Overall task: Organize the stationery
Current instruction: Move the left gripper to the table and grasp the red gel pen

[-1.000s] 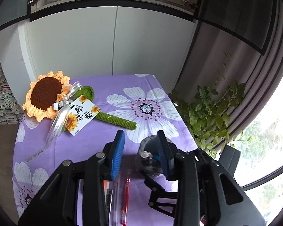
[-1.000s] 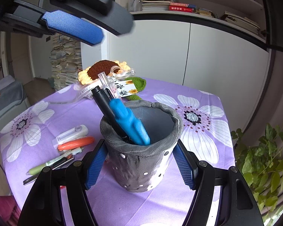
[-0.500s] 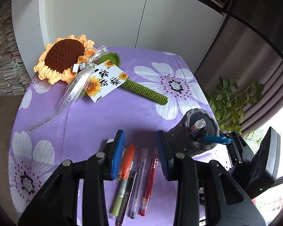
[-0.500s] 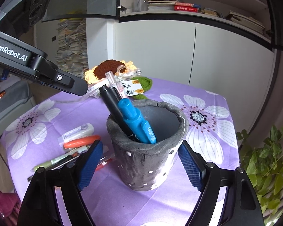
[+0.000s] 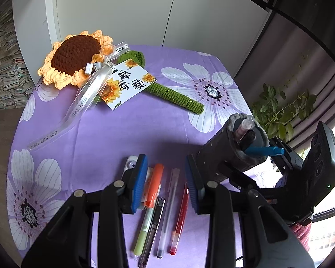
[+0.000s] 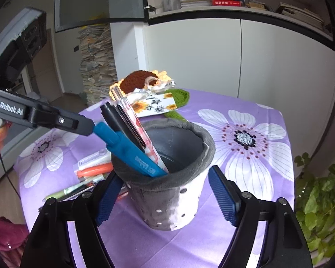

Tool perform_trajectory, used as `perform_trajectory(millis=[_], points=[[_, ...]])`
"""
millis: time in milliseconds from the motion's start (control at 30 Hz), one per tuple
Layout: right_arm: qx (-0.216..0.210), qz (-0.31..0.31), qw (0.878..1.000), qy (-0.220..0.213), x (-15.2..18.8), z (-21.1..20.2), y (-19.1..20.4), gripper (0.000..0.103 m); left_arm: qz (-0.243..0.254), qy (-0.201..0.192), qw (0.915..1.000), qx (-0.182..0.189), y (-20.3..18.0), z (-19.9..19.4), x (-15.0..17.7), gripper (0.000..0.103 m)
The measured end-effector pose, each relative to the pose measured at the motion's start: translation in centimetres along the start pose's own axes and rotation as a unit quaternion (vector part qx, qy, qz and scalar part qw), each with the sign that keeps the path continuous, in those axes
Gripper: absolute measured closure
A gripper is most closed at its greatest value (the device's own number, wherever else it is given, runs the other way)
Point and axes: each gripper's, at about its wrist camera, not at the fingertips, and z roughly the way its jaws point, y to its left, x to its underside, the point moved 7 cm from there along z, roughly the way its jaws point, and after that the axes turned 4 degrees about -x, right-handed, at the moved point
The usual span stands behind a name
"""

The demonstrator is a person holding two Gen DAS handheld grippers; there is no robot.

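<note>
Left wrist view: our left gripper (image 5: 166, 178) hung over the loose stationery on the purple counter (image 5: 114, 131), jaws wide apart, holding nothing. Between and below them lay an orange highlighter (image 5: 155, 182), a clear pen (image 5: 169, 210), a red pen (image 5: 181, 214), a green pen (image 5: 144, 227) and a dark utility knife (image 5: 155, 225); a white correction tape (image 5: 129, 164) sat just left. So we counted six loose items. We judge the next pick wants the jaws centred on one barrel only, since they lie close together. The grey pen holder (image 5: 225, 154) stood to the right.

Right wrist view: our right gripper (image 6: 165, 203) straddled the pen holder (image 6: 172, 201), jaws open either side; contact unclear. Three items stood inside: blue marker (image 6: 131, 154), black pen (image 6: 118, 122), clear patterned pen (image 6: 134, 122).
</note>
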Motion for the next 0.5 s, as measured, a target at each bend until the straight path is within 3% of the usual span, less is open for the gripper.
perform_trajectory(millis=[300, 500], points=[[0.091, -0.007, 0.996, 0.004, -0.2, -0.5, -2.2, 0.031, 0.017, 0.024, 0.9996, 0.000, -1.0, 1.6, 1.1, 0.072], [0.086, 0.001, 0.996, 0.001, -0.1, -0.7, -2.4, 0.031, 0.047, 0.056, 0.9973, 0.008, -3.2, 4.1, 2.6, 0.072]])
